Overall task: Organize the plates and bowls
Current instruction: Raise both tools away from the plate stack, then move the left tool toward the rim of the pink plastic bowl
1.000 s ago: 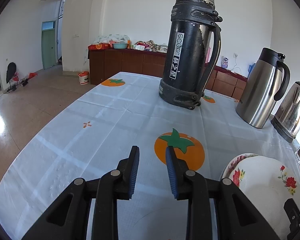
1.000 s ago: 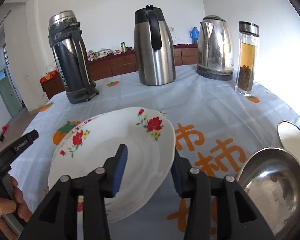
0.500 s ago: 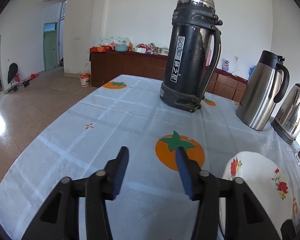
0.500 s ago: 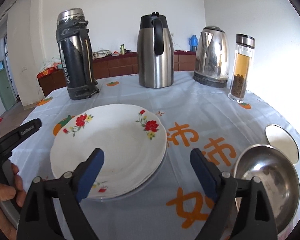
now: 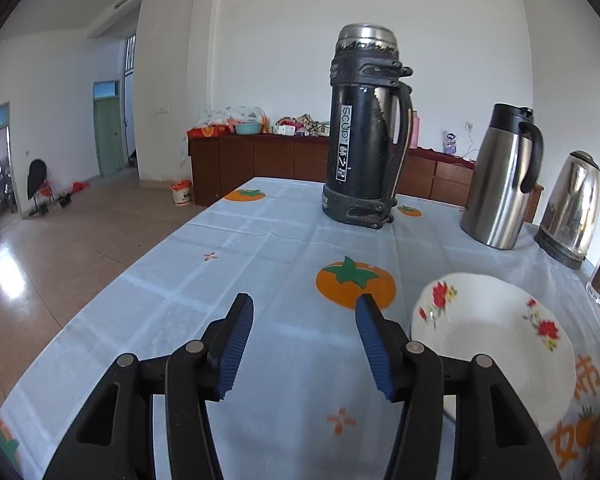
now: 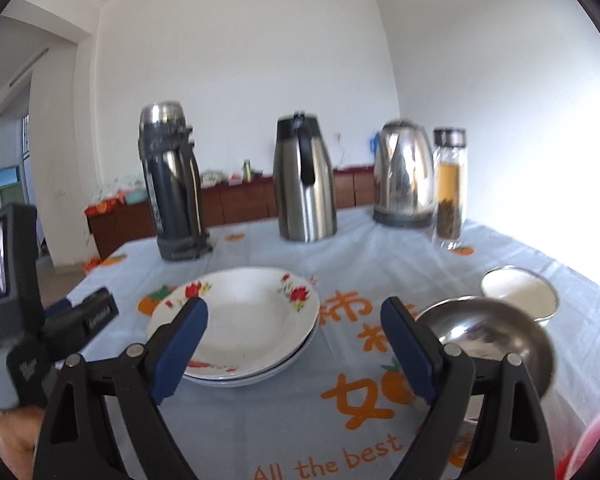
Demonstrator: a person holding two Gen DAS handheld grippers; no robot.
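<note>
A stack of white plates with red flowers [image 6: 240, 316] rests on the table; the top plate also shows in the left wrist view [image 5: 496, 340]. A large steel bowl [image 6: 496, 340] sits right of the stack, with a smaller white-lined bowl [image 6: 518, 294] behind it. My right gripper [image 6: 296, 346] is open and empty, raised above the table in front of the plates. My left gripper [image 5: 304, 344] is open and empty over the tablecloth, left of the plates. It also shows at the left of the right wrist view.
A black thermos [image 5: 364, 128], a steel carafe [image 5: 500, 176], a steel kettle [image 5: 572, 204] and a glass tea bottle [image 6: 450, 188] stand along the table's far side. The table's left edge [image 5: 112, 280] drops to a tiled floor. A wooden sideboard [image 5: 260, 160] lines the back wall.
My right gripper let go of the top plate, opened wide and drew back and up. My left gripper opened wider and pulled back from the plates.
</note>
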